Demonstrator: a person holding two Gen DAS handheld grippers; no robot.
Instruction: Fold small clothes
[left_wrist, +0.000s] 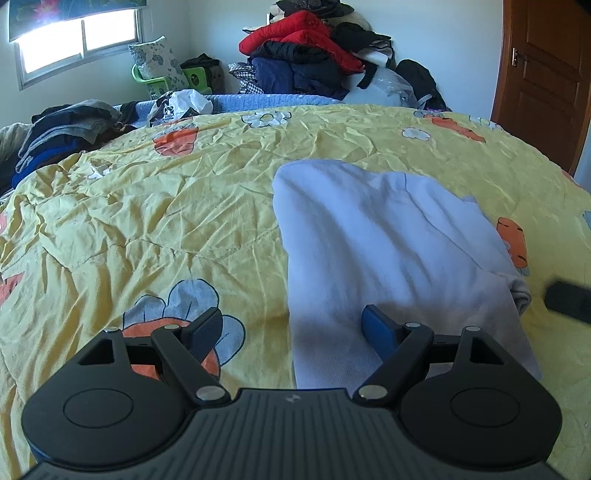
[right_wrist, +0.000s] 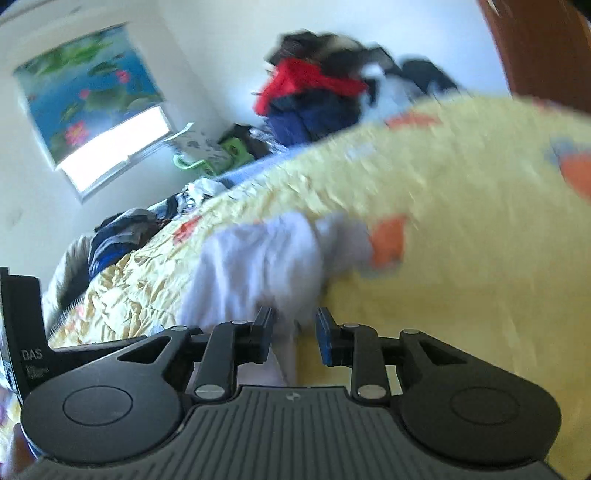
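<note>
Nearest the left wrist camera, the left gripper (left_wrist: 291, 328) hangs low over the bed with its fingers spread wide and nothing between them. One finger sits over the yellow quilt (left_wrist: 155, 221), the other over the near end of the pale garment (left_wrist: 369, 236). That straddle of the garment's near left edge looks like a set-up to pinch the hem there, though no cloth is caught yet. The garment lies flat on the quilt, its sides apparently folded inward into a long strip running away from the gripper. Just beyond the garment's right edge, a dark blurred block (left_wrist: 569, 299) is probably the other tool. Well beyond the garment's far end, a heap of red and dark clothes (left_wrist: 306, 48) is piled against the wall, and a darker stack (left_wrist: 62, 129) sits off the garment's far left corner.

In the right wrist view, tilted and blurred, the right gripper (right_wrist: 295, 332) comes first. Its fingers stand partly apart, and the garment's (right_wrist: 258, 266) near right edge reaches into the gap between them. Whether the pads touch the cloth I cannot tell; they are not clamped on it. The tool seems lined up on this corner so both near corners can be lifted together and carried toward the garment's far end. The black housing (right_wrist: 22, 332) at the garment's left is likely the left tool.
</note>
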